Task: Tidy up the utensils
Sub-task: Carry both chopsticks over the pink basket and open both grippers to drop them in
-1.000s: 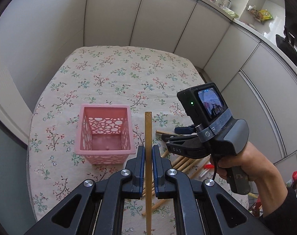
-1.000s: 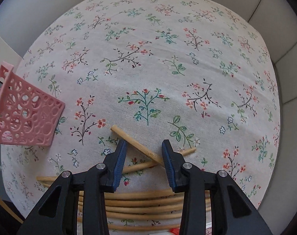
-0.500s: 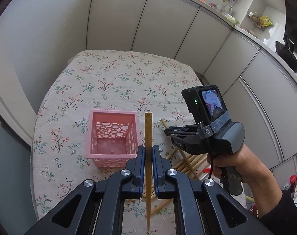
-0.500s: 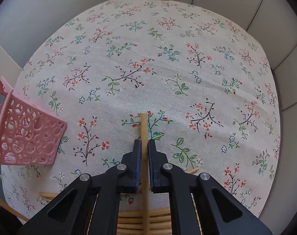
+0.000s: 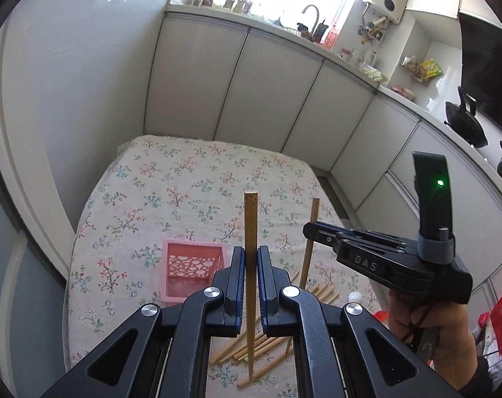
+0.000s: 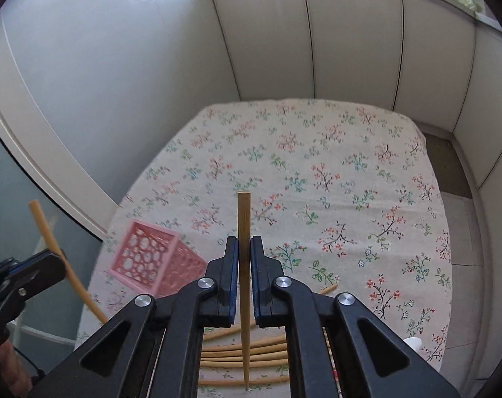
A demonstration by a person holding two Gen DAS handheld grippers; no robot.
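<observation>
My left gripper [image 5: 250,258] is shut on a wooden chopstick [image 5: 251,219] that stands upright between its pads, high above the table. My right gripper [image 6: 244,248] is shut on another chopstick [image 6: 243,215], also upright; it shows in the left wrist view [image 5: 312,232] to the right. A pink perforated basket [image 5: 193,270] sits on the floral tablecloth [image 5: 184,182] below and left of both grippers; it also shows in the right wrist view [image 6: 151,260]. Several loose chopsticks [image 6: 244,353] lie on the cloth beneath the grippers.
White cabinet fronts [image 5: 251,93] wall in the table at the back and right. A counter with a tap and small items [image 5: 312,26] runs above them. A small white object [image 5: 355,297] lies by the loose chopsticks.
Both grippers have risen well above the table, each carrying its chopstick. One second ago the right gripper was open over the pile; it shut on a chopstick and lifted it.
</observation>
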